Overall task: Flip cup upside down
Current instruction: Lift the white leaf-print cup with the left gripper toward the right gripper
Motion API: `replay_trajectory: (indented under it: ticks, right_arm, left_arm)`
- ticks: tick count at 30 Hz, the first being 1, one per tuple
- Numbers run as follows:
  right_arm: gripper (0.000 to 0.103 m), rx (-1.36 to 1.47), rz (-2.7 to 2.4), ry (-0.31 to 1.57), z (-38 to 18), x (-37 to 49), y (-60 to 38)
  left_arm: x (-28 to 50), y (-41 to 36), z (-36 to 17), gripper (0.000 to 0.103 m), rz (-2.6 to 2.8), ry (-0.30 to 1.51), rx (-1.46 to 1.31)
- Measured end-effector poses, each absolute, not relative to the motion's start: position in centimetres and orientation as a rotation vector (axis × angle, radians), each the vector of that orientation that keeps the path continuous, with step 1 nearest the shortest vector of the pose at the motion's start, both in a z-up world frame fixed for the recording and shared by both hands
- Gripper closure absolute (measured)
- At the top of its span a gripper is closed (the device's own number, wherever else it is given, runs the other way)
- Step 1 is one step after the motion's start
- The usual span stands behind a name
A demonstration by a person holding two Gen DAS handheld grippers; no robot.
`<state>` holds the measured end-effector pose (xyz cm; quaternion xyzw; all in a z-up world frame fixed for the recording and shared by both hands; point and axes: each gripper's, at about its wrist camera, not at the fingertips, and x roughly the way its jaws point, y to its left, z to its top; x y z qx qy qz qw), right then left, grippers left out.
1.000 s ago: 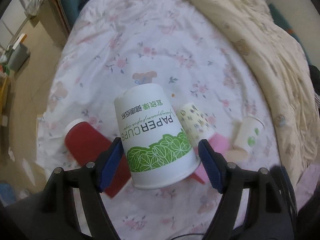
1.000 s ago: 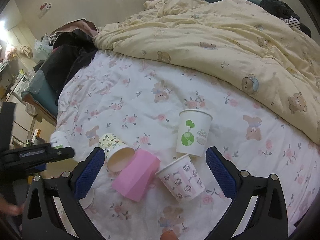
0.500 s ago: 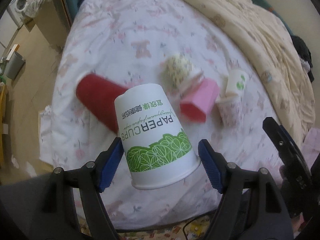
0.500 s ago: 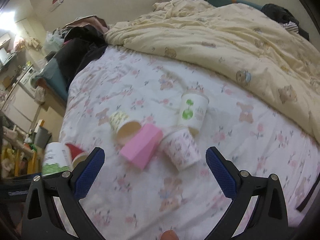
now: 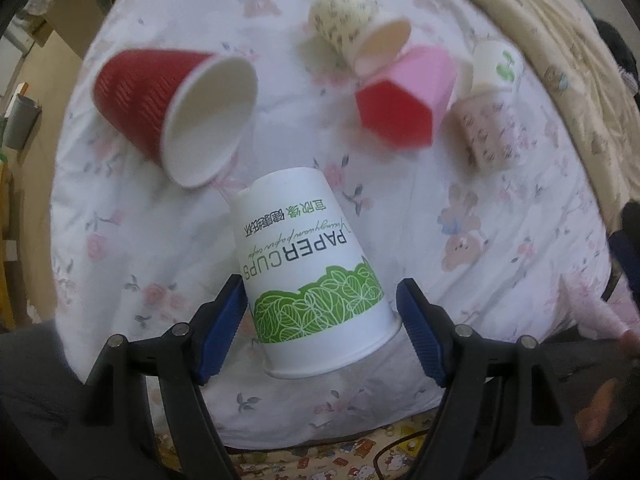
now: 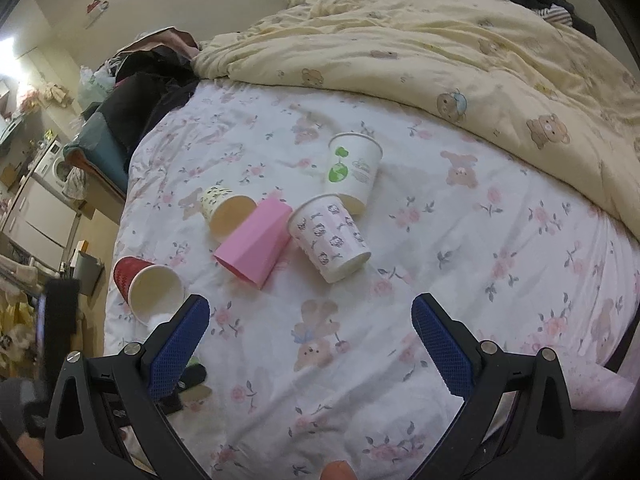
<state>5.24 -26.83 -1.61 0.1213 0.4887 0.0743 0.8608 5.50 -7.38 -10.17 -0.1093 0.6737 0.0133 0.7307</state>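
A white paper cup with green leaves (image 5: 310,268) is upside down, base up and rim toward the camera, between the blue pads of my left gripper (image 5: 320,328). The left pad touches it; a thin gap shows at the right pad. It hangs over the near part of the floral bed sheet (image 5: 140,240). My right gripper (image 6: 310,344) is open and empty above the sheet's near edge; in its view only a sliver of the held cup shows behind its left finger (image 6: 178,344).
A red ribbed cup (image 5: 168,104) (image 6: 146,290) lies on its side. A yellow patterned cup (image 6: 224,210), a pink cup (image 6: 256,246) and a white-and-pink cup (image 6: 330,238) lie in a cluster, with a white cup (image 6: 354,170) upright behind. A cream duvet (image 6: 440,52) covers the far side.
My left gripper has carried the leaf cup forward and lower over the bed; the lying cups look closer. The right gripper has pulled back and up. The grip has not changed.
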Motion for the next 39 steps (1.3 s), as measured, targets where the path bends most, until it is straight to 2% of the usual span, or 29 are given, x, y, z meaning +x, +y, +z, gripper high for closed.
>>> replay_trajectory:
  ticks: [10,13,14,23,33,39]
  right_arm:
    - [0.0,0.282,0.183,1.043,-1.8,5.8,-26.4]
    - [0.0,0.285,0.186,1.049,-1.9,5.9,-26.3]
    - [0.0,0.283,0.186,1.05,-2.0,5.9,-26.3]
    - [0.0,0.272,0.182,1.052,-2.1,5.9,-26.0]
    - [0.0,0.264,0.165,1.053,-2.3,5.9,-26.1]
    - [0.0,0.23,0.169,1.049,-2.4,5.8,-25.3]
  left_arm:
    - [5.2,-7.8,-12.6,0.027,0.032,1.554,-0.242]
    - [4.9,-7.7,-13.2,0.005,0.022,1.584,-0.268]
    - [4.8,-7.7,-13.2,0.004,0.02,1.584,-0.268]
    - [3.4,-7.8,-11.6,0.004,-0.015,1.542,-0.202]
    - [2.0,-4.6,-3.8,0.004,-0.054,1.378,-0.144]
    - [2.7,-1.9,-1.3,0.004,-0.009,1.284,-0.157]
